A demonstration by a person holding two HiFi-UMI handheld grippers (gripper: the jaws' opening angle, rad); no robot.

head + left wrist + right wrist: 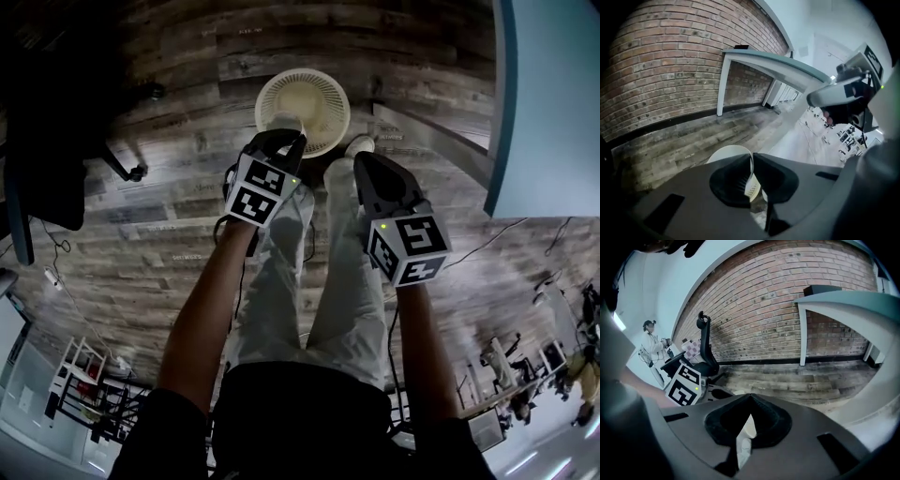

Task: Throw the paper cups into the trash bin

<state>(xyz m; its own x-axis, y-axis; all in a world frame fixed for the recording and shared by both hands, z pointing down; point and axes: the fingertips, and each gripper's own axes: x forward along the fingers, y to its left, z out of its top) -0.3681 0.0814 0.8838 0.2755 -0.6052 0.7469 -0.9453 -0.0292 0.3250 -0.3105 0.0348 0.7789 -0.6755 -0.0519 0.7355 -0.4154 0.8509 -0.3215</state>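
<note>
You are pinching a paper cup (727,153) by its thin wall in the left gripper (751,158), with the jaws nearly touching, and you are holding it just above the white slatted trash bin (323,86). The cup is probably handling as very light and soft, its wall crushing easily, so a light grip on the stiffer lip is likely serving you best. Your right gripper (367,167) is hanging over the bin's near edge, jaws pressed together, showing no cup.
</note>
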